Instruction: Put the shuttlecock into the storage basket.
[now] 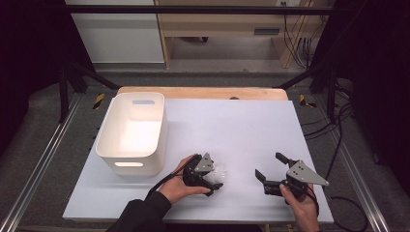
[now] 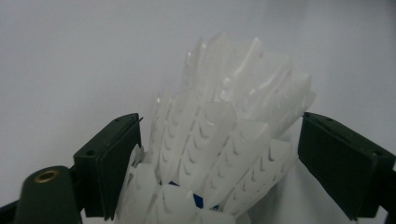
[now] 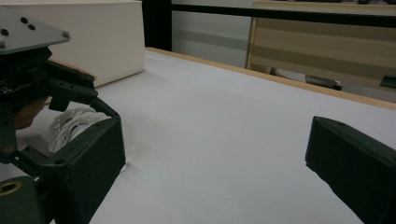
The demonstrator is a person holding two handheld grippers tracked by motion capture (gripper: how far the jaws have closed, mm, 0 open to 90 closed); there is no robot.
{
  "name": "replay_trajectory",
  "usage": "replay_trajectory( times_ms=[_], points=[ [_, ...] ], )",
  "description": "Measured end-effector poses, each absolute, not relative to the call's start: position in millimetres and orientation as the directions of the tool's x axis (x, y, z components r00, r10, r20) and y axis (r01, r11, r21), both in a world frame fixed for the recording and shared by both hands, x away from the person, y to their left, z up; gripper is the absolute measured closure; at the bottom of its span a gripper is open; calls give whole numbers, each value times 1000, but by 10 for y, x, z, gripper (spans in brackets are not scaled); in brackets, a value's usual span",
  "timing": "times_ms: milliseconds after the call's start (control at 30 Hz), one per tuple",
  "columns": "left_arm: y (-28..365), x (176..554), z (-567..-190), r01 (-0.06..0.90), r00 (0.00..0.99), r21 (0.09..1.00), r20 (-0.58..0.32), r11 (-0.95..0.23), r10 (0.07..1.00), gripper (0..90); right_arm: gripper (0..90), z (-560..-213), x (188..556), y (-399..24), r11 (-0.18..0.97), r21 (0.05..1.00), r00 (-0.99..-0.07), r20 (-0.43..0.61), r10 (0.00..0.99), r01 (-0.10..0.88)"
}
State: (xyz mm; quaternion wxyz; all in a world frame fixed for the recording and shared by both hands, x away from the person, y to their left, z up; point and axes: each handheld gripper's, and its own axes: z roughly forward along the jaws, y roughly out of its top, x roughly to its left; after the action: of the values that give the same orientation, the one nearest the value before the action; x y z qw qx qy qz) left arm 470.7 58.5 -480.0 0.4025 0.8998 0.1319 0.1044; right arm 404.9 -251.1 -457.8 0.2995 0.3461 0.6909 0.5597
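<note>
Now the left gripper straddles a shuttlecock lying on the table, just right of the bin. Its fingers flank the feathers, apparently at first contact rather than clenched, so the grasp appears begun but not complete. Lifting and carrying, probably to the bin, remain undone. The right gripper rests well apart on the table, fingers spread wide and empty. Shuttlecock: white translucent skirt of overlapping ribbed vanes fanning away from the left gripper camera, with a blue band near the base; the cork is hidden.
</note>
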Motion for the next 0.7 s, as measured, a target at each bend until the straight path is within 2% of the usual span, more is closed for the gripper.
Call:
replay_trajectory(
  times_ms=[333,633,700],
  points=[
    [581,4700,-4802,168,933,758,84,-630,350,328,49,-4577,4046,-2506,132,981,-583,-24,812,143],
    [570,4695,-4812,153,923,750,123,-643,364,493,49,-4577,4046,-2505,132,981,-584,-23,811,144],
    [570,4691,-4811,149,920,752,132,-642,368,564,49,-4577,4045,-2504,132,981,-585,-23,810,144]
  ],
)
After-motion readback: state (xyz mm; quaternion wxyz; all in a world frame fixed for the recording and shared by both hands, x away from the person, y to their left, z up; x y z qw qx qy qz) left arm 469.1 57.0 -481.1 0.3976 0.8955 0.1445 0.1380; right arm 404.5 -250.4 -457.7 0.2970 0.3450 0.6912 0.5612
